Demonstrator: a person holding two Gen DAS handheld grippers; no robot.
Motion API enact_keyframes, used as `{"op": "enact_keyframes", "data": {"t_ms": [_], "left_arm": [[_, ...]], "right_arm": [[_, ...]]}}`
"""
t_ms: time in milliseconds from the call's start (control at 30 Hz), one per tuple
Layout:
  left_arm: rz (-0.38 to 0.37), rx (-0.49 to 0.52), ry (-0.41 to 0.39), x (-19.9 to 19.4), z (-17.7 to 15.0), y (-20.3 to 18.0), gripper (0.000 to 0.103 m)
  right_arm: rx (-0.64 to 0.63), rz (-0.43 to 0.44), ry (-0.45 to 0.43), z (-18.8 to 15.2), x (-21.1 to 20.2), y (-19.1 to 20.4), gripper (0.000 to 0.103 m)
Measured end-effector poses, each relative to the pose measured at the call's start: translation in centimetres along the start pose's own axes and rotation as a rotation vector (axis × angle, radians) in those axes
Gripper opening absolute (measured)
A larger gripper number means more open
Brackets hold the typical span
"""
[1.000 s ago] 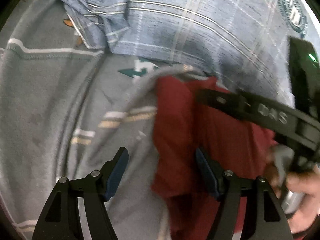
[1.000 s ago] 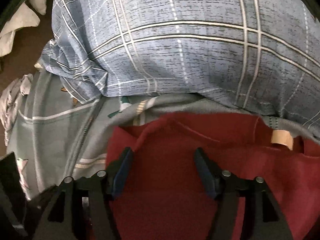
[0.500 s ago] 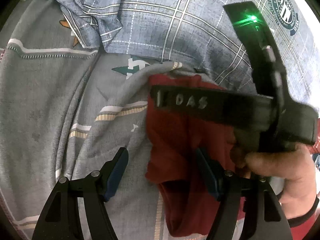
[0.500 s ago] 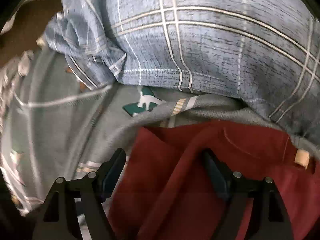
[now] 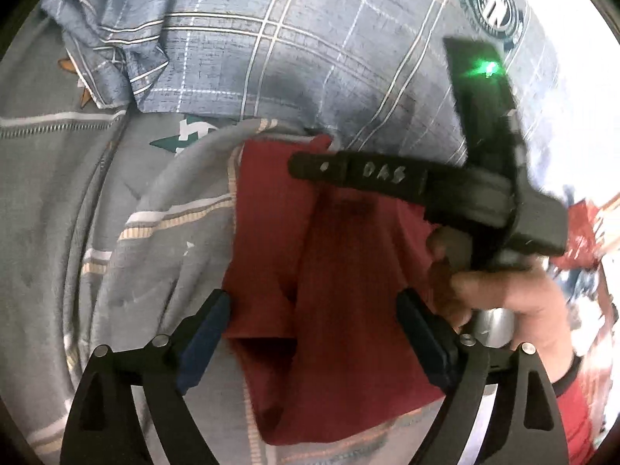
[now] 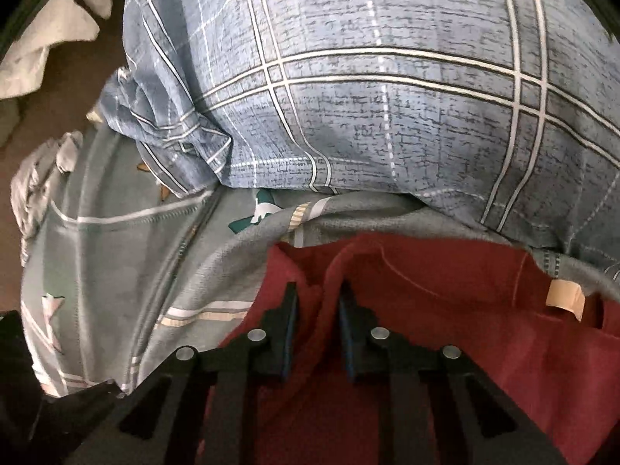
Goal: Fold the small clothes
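A small dark red garment lies crumpled on a grey patterned bedsheet. My left gripper hovers just above its near part. Its jaws are opening and stand wide, and the pads touch no cloth. In the right wrist view my right gripper is closing, and a raised fold of the red garment is pinched between its pads. A tan label shows at the garment's neck on the right. The left wrist view shows a hand holding the right gripper across the garment's far edge.
A blue plaid pillow lies right behind the garment and fills the far side; it also shows in the left wrist view. White crumpled cloths lie at the far left beyond the sheet's edge. The bare sheet stretches to the left.
My right gripper's jaws went from wide apart to nearly together, catching a ridge of red cloth. My left gripper's jaws spread wider. The garment's left part has bunched up.
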State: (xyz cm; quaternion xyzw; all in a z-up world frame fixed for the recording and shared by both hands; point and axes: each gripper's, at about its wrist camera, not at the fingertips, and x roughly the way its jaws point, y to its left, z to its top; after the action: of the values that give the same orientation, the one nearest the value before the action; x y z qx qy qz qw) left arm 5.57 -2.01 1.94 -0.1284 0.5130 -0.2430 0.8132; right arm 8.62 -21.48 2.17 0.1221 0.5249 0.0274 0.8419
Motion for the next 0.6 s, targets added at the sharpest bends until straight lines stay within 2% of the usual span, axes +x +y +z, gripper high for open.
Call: {"op": "enact_keyframes", "data": {"t_ms": [167, 233, 267, 300, 367, 433, 467, 500, 600], "left_arm": [[0.127, -0.039, -0.001, 1.2, 0.3, 1.0, 0.087], [0.154, -0.039, -0.008, 1.9, 0.4, 1.0, 0.086], [0.157, -0.036, -0.002, 2.3, 0.3, 0.6, 0.083], [0.152, -0.025, 0.005, 2.7, 0.1, 0.3, 0.072], [0.146, 0.003, 0.012, 3.4, 0.0, -0.6, 0.060], [0.164, 0.036, -0.011, 3.3, -0.1, -1.2, 0.052], [0.166, 0.044, -0.018, 3.2, -0.1, -1.4, 0.043], [0.166, 0.044, -0.025, 3.0, 0.0, -1.4, 0.038], [0.144, 0.044, -0.029, 2.4, -0.1, -1.3, 0.033]], "right_arm": [[-0.018, 0.013, -0.022, -0.2, -1.0, 0.8, 0.018], [-0.025, 0.017, -0.037, -0.4, -1.5, 1.0, 0.017], [-0.023, 0.022, -0.043, -0.6, -1.7, 1.0, 0.017], [-0.018, 0.027, -0.047, -0.7, -1.8, 0.9, 0.017], [-0.009, 0.031, -0.049, -0.9, -2.1, 0.6, 0.017], [-0.006, 0.033, -0.056, -1.1, -2.2, 0.5, 0.017], [-0.004, 0.030, -0.057, -1.2, -2.2, 0.4, 0.017], [-0.003, 0.028, -0.057, -1.3, -2.3, 0.4, 0.017], [0.005, 0.027, -0.057, -1.5, -2.7, 0.4, 0.017]]}}
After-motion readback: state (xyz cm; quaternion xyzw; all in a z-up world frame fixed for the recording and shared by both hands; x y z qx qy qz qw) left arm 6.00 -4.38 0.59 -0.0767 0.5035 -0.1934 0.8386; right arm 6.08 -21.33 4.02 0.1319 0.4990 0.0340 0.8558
